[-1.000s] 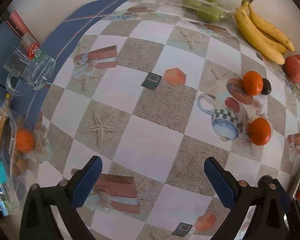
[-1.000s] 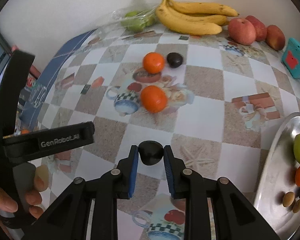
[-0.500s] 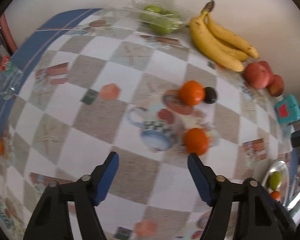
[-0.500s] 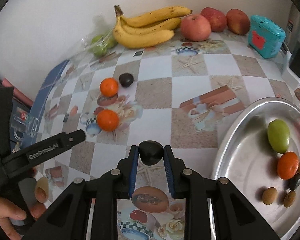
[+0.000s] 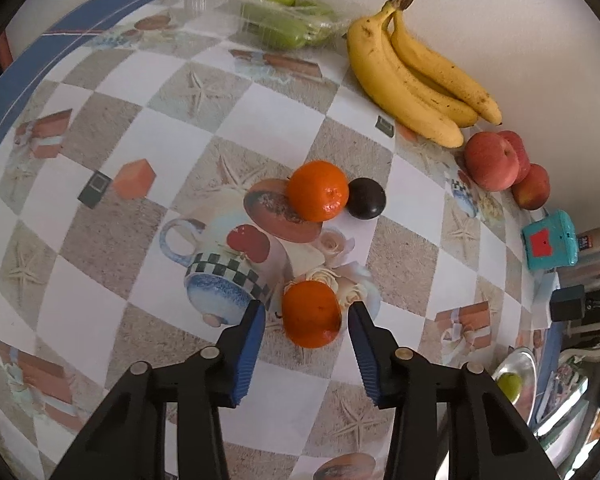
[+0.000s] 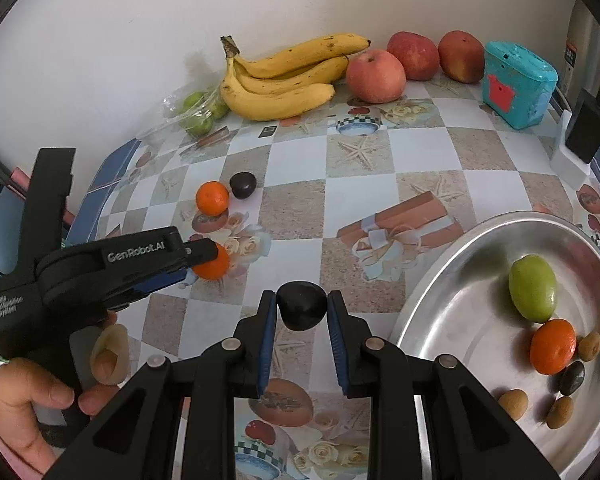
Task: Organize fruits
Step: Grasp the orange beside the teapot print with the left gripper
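An orange (image 5: 312,314) lies on the patterned tablecloth between the blue pads of my left gripper (image 5: 306,312). Its jaws are closing, and a thin gap still shows on each side of the fruit. From the right wrist view the left gripper (image 6: 204,258) reaches that same orange (image 6: 216,264). My right gripper (image 6: 302,306) is shut on a dark plum (image 6: 302,307), held above the cloth just left of the metal tray (image 6: 460,320). A second orange (image 5: 317,191) and another dark plum (image 5: 366,199) lie together farther back.
The tray holds a green fruit (image 6: 533,288), an orange (image 6: 552,346) and several small brown and dark fruits. Bananas (image 5: 416,76), red apples (image 5: 490,162) and a bag of green fruit (image 5: 284,20) line the wall. A teal box (image 5: 550,244) stands at the right.
My left gripper swung right across the cloth and narrowed its jaws around the near orange. My right gripper carried the plum rightward, up beside the tray.
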`<state>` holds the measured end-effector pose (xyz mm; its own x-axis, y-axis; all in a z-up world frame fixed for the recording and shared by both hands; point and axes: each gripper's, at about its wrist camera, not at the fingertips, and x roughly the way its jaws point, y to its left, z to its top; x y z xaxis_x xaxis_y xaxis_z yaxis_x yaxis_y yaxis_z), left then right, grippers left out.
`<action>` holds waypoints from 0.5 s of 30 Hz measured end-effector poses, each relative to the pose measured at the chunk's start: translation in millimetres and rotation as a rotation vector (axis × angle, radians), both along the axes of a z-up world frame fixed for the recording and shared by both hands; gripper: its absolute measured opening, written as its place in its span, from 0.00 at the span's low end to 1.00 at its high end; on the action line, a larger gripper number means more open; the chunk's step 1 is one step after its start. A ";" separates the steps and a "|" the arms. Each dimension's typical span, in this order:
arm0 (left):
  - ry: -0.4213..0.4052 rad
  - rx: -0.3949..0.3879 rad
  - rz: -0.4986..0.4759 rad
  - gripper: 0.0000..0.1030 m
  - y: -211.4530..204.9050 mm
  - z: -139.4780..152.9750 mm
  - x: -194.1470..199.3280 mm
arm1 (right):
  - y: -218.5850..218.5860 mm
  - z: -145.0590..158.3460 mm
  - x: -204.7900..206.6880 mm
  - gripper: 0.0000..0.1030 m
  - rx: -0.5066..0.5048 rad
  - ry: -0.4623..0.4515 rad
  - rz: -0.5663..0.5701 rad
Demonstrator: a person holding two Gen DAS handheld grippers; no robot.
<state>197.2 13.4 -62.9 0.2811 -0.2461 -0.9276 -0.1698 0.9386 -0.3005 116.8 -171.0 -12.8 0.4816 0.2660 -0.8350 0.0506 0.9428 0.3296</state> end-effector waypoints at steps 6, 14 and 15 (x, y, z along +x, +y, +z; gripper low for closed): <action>0.010 -0.012 0.017 0.37 -2.0 -9.2 4.4 | -5.5 -2.4 1.7 0.26 0.007 0.004 -0.006; -0.005 -0.042 0.062 0.33 9.2 -6.0 -5.6 | -4.9 -3.6 1.0 0.26 0.004 0.012 -0.006; -0.008 -0.049 0.068 0.33 11.0 -4.5 -8.4 | -4.5 -3.4 0.4 0.26 0.002 0.012 -0.006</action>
<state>188.9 24.4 -67.5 0.3064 -0.2710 -0.9125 -0.2299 0.9092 -0.3472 117.2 -175.5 -16.1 0.4727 0.2652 -0.8404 0.0602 0.9417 0.3311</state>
